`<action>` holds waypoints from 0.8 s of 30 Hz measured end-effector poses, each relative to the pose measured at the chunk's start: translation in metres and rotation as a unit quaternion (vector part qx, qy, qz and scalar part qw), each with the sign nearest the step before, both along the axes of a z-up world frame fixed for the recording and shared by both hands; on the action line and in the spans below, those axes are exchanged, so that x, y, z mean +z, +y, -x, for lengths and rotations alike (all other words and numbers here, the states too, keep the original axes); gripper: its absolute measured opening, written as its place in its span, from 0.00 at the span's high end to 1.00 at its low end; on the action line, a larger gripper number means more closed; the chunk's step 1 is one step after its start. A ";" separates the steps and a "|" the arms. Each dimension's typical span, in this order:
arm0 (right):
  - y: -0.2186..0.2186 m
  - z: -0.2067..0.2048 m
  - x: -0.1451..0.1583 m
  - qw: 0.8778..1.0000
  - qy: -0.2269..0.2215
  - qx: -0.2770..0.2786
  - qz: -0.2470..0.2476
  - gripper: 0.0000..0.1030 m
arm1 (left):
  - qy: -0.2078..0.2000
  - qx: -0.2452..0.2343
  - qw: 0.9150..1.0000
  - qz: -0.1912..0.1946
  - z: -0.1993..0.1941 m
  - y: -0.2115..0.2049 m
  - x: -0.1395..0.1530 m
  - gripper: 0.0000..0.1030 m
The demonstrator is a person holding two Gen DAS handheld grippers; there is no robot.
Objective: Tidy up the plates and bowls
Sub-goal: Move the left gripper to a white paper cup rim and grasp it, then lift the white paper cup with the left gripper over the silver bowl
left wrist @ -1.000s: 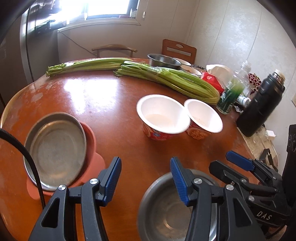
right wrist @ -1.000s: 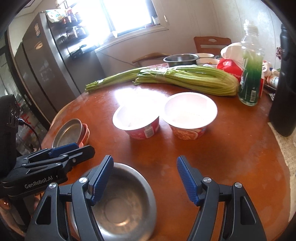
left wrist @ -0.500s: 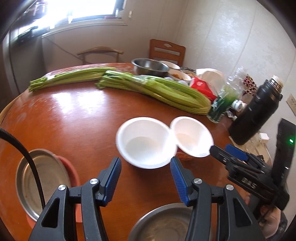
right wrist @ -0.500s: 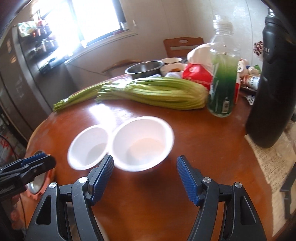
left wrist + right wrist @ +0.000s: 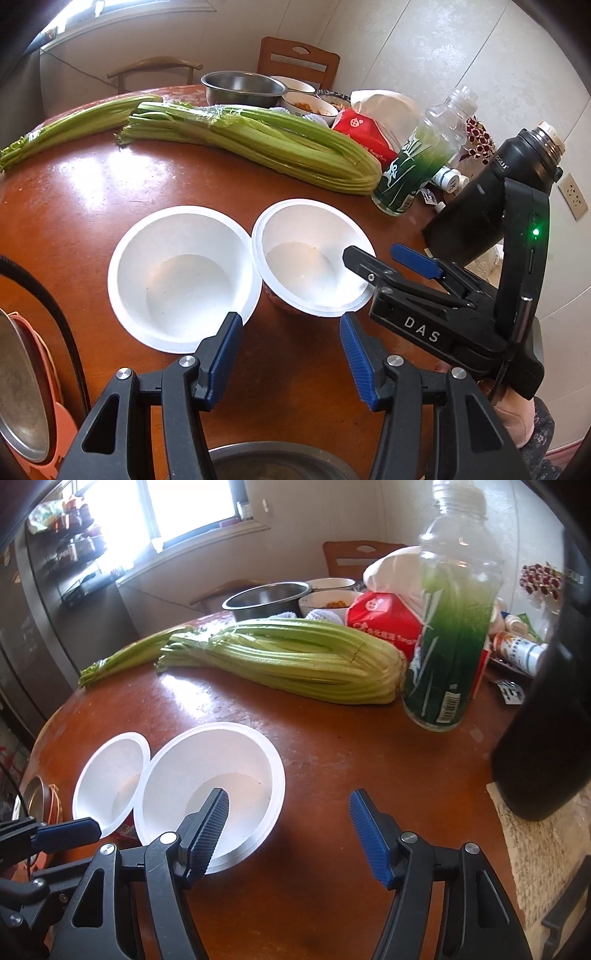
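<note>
- The left gripper [image 5: 291, 345] is held with its jaws spread and nothing between them; its blue pads hang just short of the near rims of two white disposable bowls.
- The right gripper [image 5: 290, 829] is seen with its jaws closing: one finger [image 5: 207, 827] sits inside the right-hand bowl [image 5: 210, 782], the other outside its rim, so the bowl's near wall stands between them and is not yet pinched.
- The step in hand is judged to be a rim pinch on that bowl so that it can be nested with the left-hand bowl [image 5: 181, 280], which touches it rim to rim.
- A gentle closure is advised, since the thin wall is likely to buckle; the lift is best made straight up so that the neighbouring bowl is not dragged along.
- A steel bowl [image 5: 280, 467] is glimpsed at the bottom edge of the left view, and a steel plate [image 5: 20, 391] on an orange plate [image 5: 55, 424] at the left edge; these are judged to be still unsorted.
- Farther back, celery [image 5: 295, 661], a green bottle [image 5: 450, 627] and a black flask [image 5: 495, 192] are seen on the wooden table [image 5: 369, 757], clear of the lift.
- Compared with a second ago, both grippers are seen much nearer the white bowls, the steel bowl is almost out of view, and the right jaws are narrower.
</note>
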State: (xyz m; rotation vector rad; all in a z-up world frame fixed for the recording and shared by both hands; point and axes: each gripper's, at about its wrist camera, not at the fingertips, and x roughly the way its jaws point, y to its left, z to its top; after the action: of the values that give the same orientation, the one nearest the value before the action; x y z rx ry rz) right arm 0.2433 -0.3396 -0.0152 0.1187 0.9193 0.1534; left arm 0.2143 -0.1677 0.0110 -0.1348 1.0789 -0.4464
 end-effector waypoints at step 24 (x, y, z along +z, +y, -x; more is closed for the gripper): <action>0.040 0.054 -0.009 0.992 0.050 0.105 -0.057 0.45 | 0.019 -0.022 0.999 0.019 0.008 0.006 -0.009 0.47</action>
State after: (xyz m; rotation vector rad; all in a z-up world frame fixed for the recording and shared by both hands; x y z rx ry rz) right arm 0.1893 -0.3000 -0.0245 0.1353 1.0219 0.3989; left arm 0.2068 -0.1619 0.0023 -0.1539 1.1125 -0.5060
